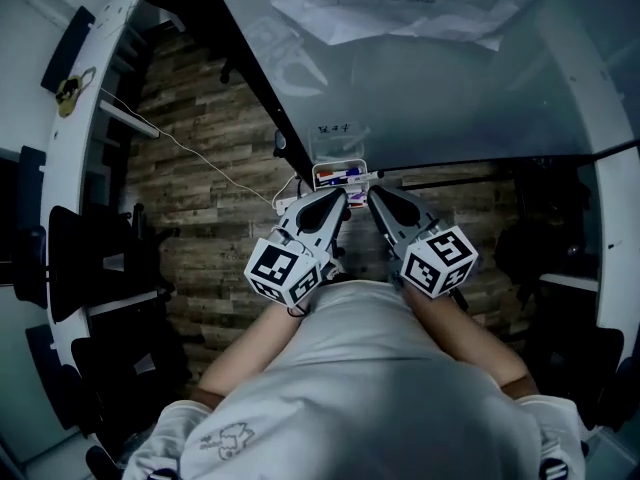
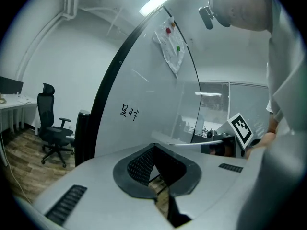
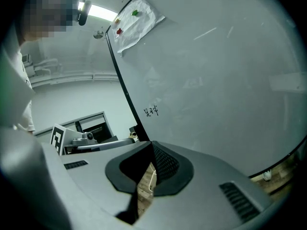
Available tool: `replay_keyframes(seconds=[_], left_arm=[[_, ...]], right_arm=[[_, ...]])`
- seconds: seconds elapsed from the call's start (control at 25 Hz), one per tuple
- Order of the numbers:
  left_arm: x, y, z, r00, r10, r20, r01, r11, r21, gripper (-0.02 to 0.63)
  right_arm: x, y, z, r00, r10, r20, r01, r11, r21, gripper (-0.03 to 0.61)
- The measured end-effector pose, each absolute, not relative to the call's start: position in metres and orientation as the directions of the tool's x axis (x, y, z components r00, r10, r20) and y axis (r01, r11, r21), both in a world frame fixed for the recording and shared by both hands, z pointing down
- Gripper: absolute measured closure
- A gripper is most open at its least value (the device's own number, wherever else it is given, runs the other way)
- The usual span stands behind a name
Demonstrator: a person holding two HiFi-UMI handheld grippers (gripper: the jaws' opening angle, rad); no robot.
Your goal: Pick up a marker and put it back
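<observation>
A small white tray (image 1: 340,167) hangs at the bottom edge of the whiteboard (image 1: 430,88) and holds a few markers (image 1: 338,179), red, blue and purple. My left gripper (image 1: 340,201) and right gripper (image 1: 373,198) are held side by side close to my body, tips just below the tray and not touching it. Both are shut with nothing between the jaws. In the left gripper view the left gripper (image 2: 153,147) points at the whiteboard (image 2: 144,95). The right gripper (image 3: 151,145) faces the same board (image 3: 216,80). The tray is hidden in both gripper views.
Black handwriting (image 1: 333,127) is on the board above the tray, and a crumpled paper (image 1: 400,3) is pinned higher up. A white cable (image 1: 215,173) runs across the wood floor to a power strip (image 1: 285,206). An office chair (image 2: 53,128) and a desk (image 2: 12,102) stand to the left.
</observation>
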State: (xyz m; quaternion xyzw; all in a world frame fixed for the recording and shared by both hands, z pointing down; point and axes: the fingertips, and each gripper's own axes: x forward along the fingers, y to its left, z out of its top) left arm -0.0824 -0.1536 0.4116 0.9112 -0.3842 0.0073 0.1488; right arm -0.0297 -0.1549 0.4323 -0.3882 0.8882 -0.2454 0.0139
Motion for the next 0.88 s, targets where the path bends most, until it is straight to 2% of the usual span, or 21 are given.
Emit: replay_keyframes(seconds=[0.36,0.88], left_arm=[[-0.076,-0.169,0.428,0.774,-0.615,0.151,-0.629,-0.719,0.296,0.609],[-0.054,-0.192,0.445,0.751,-0.626,0.21,-0.658,-0.683,0.316,0.609]], right_arm=[[-0.023,-0.162,0.439,-0.623,-0.762,0.178,-0.736,0.493,-0.464,0.566],[0.005,-0.193,0.464,-0.633,-0.741,0.224,-0.72,0.458,-0.522,0.566]])
